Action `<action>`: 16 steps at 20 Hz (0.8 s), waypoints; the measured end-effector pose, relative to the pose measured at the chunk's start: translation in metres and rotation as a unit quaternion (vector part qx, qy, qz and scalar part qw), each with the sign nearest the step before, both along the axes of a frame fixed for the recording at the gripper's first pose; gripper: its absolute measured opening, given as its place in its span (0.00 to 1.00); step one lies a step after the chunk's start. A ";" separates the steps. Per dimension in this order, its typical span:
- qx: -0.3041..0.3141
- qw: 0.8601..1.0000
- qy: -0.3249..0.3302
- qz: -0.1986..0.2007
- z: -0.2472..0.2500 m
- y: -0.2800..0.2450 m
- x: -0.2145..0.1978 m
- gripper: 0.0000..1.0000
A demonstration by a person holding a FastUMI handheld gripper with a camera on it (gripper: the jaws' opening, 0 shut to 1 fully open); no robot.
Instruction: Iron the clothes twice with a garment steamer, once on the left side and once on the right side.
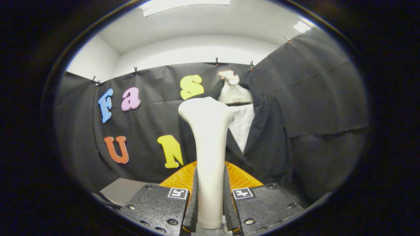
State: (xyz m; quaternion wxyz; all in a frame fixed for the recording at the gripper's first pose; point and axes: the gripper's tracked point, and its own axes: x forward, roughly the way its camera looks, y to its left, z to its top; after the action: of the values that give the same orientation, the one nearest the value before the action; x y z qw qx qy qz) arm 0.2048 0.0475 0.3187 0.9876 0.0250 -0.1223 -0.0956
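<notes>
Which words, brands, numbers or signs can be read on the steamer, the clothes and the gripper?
Garment steamer, clamped between the fingers of the gripper: no text.
Black jacket and white shirt: no text.
Gripper: two square black-and-white markers, patterns only, no words.

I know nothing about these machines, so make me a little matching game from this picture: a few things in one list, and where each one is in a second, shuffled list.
Things:
1. garment steamer
2. dark jacket
3. white shirt
4. tool

Places:
A. hanging beyond the steamer's head, against the black cloth
B. shut on the steamer's handle, a finger pressing each side
C. upright between the two fingers
D. showing in the jacket's open front

Pairs: 1-C, 2-A, 3-D, 4-B
</notes>
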 end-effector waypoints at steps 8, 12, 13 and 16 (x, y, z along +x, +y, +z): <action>-0.012 0.997 -0.081 0.006 0.086 -0.032 0.049 0.36; -0.022 0.997 -0.074 0.018 0.089 -0.026 0.078 0.36; -0.021 0.998 -0.064 0.017 0.083 -0.026 0.084 0.36; -0.018 0.999 -0.040 0.012 0.062 -0.029 0.097 0.36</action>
State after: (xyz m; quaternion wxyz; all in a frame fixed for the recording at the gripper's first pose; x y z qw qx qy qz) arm 0.3018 0.0188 0.3803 0.9833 0.0123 -0.1629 -0.0803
